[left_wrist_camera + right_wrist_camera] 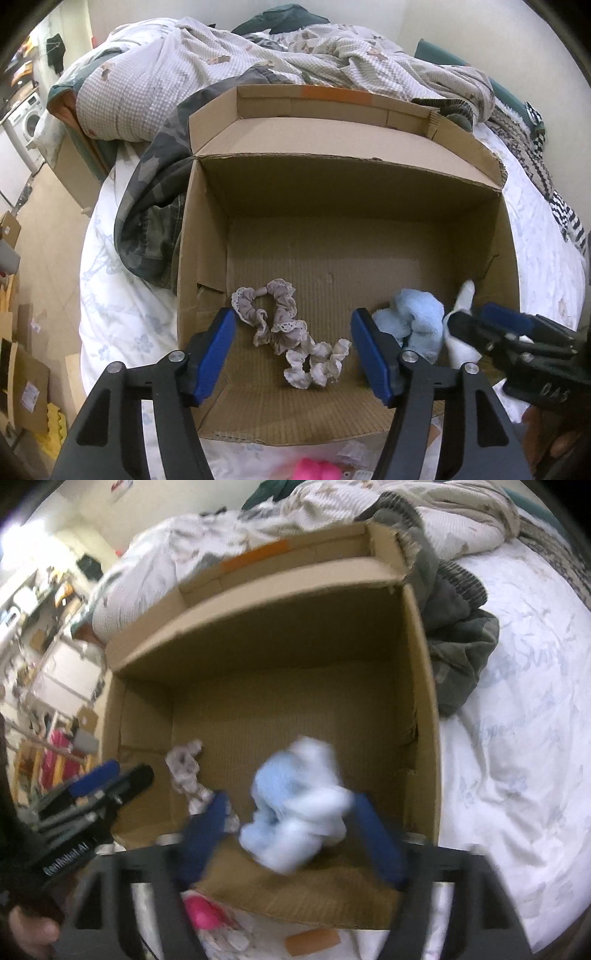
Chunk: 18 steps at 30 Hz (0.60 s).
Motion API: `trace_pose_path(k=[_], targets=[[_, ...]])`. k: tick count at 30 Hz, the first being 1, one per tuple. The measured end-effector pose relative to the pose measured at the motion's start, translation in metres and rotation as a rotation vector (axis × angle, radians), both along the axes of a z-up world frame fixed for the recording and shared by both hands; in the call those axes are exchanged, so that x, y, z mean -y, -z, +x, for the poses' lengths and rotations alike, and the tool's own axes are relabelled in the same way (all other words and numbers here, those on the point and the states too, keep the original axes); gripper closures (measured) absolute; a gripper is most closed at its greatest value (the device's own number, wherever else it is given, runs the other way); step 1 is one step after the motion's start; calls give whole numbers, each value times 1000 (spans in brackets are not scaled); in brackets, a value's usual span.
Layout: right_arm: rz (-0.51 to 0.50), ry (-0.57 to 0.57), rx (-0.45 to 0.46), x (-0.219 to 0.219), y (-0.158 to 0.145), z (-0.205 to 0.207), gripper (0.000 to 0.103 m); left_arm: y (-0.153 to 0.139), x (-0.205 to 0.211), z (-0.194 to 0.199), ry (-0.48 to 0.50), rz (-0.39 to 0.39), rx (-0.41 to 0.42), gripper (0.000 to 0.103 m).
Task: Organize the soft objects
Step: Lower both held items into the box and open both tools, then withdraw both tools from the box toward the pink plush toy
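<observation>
An open cardboard box (pixel 332 192) stands on the bed. On its floor lie a grey-beige lace scrunchie (pixel 280 314) and a white scrunchie (pixel 317 365), right under my left gripper (pixel 295 354), which is open and touches neither. My right gripper (pixel 491 321) shows at the box's right side. In the right wrist view, the right gripper (pixel 291 834) is open, and a light blue and white soft bundle (pixel 295 805), blurred, sits loose between its fingers inside the box (pixel 258 646). The same bundle (pixel 417 317) lies in the box's near right corner. The left gripper (pixel 110 775) appears at left.
A crumpled checked quilt (pixel 221 62) is heaped behind the box. A camouflage garment (pixel 147 206) lies against its left side. A pink soft thing (pixel 317 470) rests on the white sheet in front. Cardboard boxes (pixel 22 387) stand on the floor at left.
</observation>
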State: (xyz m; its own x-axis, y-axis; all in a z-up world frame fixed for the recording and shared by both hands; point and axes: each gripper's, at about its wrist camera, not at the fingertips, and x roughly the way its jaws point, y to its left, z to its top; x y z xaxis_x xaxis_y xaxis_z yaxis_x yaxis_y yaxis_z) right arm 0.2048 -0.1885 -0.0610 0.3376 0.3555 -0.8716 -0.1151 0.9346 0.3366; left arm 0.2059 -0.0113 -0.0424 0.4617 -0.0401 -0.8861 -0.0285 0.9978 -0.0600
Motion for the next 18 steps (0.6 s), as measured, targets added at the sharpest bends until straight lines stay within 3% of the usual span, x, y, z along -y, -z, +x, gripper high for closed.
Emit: trace_pose_path(k=[18], targets=[[5,6,10,2,-4,-1,21,0,-1,-4,-8,17,3,41]])
